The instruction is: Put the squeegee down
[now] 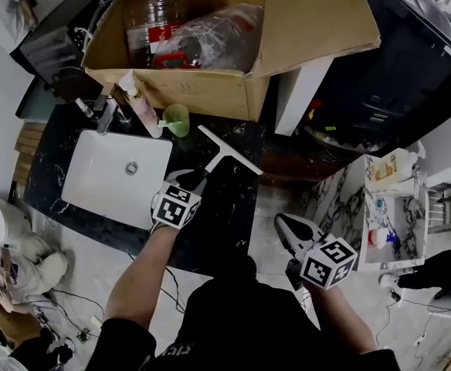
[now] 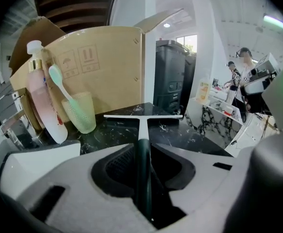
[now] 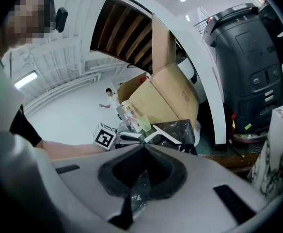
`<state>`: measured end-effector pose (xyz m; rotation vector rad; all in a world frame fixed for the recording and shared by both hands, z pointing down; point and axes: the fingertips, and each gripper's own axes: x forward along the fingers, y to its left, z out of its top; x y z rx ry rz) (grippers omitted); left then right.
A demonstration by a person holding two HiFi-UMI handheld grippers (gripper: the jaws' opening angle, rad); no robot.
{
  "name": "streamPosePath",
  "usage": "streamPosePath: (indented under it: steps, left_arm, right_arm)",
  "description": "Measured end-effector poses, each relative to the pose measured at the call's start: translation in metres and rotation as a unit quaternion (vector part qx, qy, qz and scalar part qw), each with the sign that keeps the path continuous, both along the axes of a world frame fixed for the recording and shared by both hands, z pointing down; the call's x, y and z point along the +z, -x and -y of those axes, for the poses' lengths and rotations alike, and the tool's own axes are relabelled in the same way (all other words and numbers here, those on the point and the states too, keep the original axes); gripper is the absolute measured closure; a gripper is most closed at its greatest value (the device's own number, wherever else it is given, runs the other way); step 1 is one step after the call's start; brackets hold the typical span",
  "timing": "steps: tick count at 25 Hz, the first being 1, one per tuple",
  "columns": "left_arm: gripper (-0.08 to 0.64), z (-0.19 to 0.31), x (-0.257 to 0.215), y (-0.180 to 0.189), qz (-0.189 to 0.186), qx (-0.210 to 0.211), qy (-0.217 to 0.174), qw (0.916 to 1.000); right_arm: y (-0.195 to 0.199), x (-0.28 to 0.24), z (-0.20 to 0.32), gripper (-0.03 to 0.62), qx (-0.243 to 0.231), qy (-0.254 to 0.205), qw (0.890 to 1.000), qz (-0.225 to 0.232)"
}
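The squeegee [image 1: 229, 151] has a white blade and a dark handle. It lies on the black marble counter [image 1: 225, 207], blade toward the cardboard box. My left gripper [image 1: 191, 178] is at the handle end. In the left gripper view the handle [image 2: 142, 154] runs straight between the jaws and the blade [image 2: 142, 116] rests flat on the counter. The jaws stand close on either side, with a dark slit on the right, so they are open. My right gripper [image 1: 289, 229] hangs off the counter's right edge, shut and empty [image 3: 144, 147].
A white sink [image 1: 117, 178] is set in the counter to the left of the squeegee. A green cup [image 1: 177, 119] with a toothbrush, a pink bottle [image 1: 142, 105] and a big cardboard box [image 1: 210, 91] stand behind. A marble shelf unit [image 1: 380, 207] stands at the right.
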<state>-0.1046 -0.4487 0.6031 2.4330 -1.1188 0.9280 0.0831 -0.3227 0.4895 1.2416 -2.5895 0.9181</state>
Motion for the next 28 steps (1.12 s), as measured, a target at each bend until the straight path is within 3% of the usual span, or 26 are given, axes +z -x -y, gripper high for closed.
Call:
streamPosePath:
  steps: [13, 28]
  left_arm:
    - [0.454, 0.003, -0.073, -0.006, -0.050, -0.027, -0.068, 0.9961]
    - [0.545, -0.039, -0.191, 0.005, -0.110, -0.053, -0.174, 0.9772]
  right_arm:
    - [-0.019, -0.026, 0.016, 0.586, 0.012, -0.036, 0.999, 0.002]
    - [0.020, -0.068, 0.024, 0.586, -0.037, -0.093, 0.995, 0.012]
